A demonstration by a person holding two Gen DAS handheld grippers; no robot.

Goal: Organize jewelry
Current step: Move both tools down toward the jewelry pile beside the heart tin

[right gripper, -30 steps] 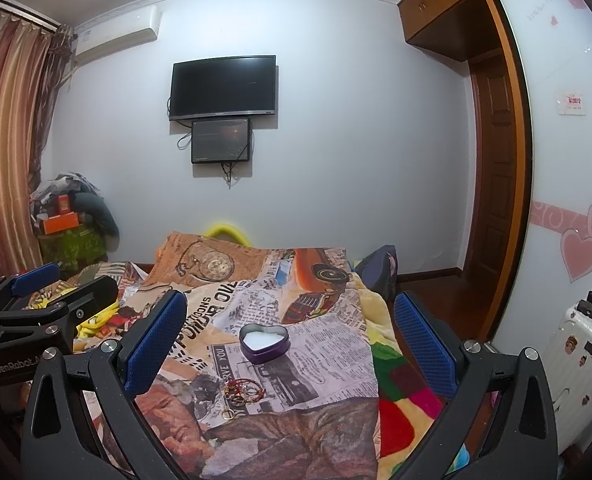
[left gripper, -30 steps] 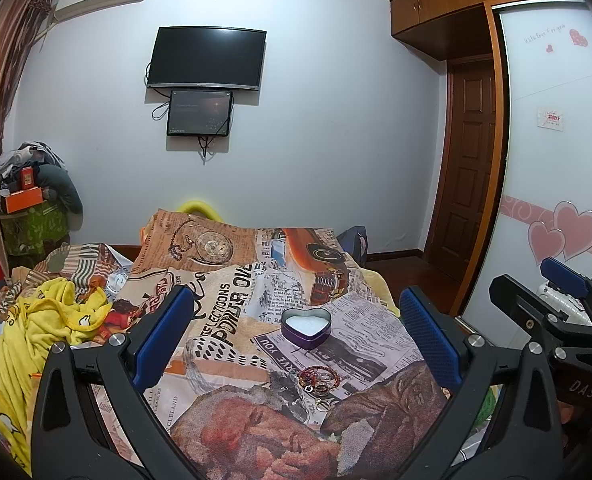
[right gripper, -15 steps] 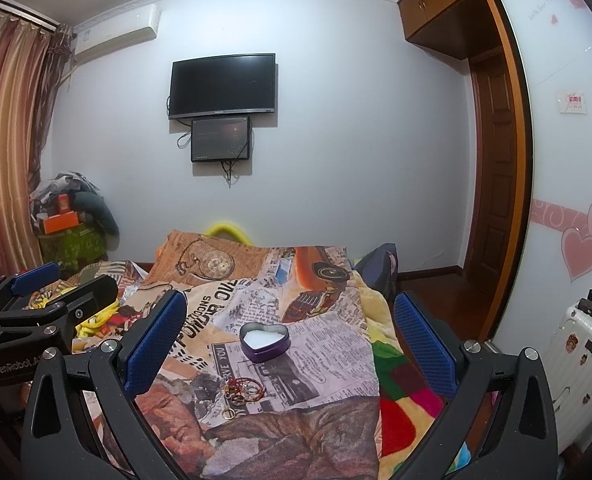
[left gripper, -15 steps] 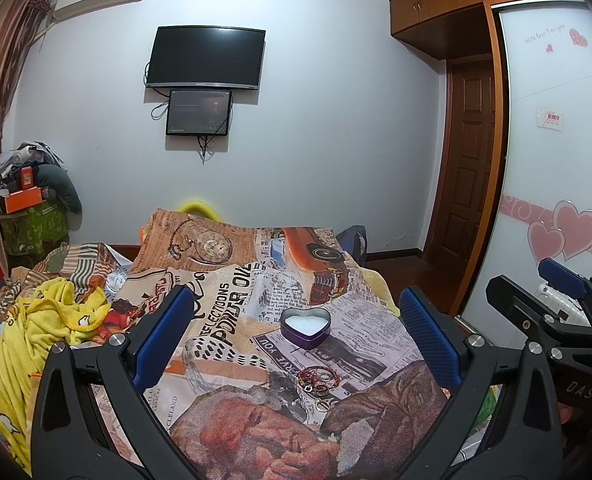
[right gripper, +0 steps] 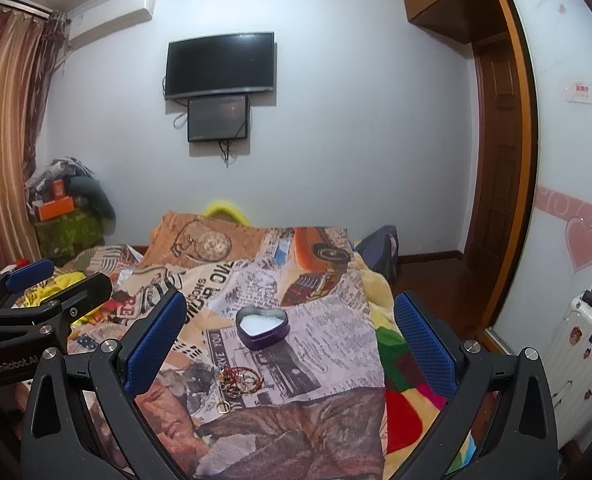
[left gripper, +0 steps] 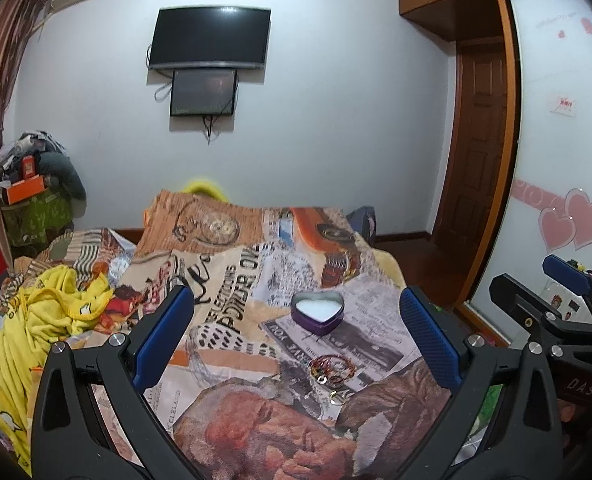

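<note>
Both the left claw (left gripper: 296,336) and right claw (right gripper: 289,332) gape wide, empty. Just nearside of the heart tin (left gripper: 317,312) lies the jewelry tangle (left gripper: 332,369) on the bed (left gripper: 235,280): light, limp, snag-prone; pinch one bangle's rim.

The tangled jewelry pile (left gripper: 333,369) is too small to tell pieces apart.
</note>
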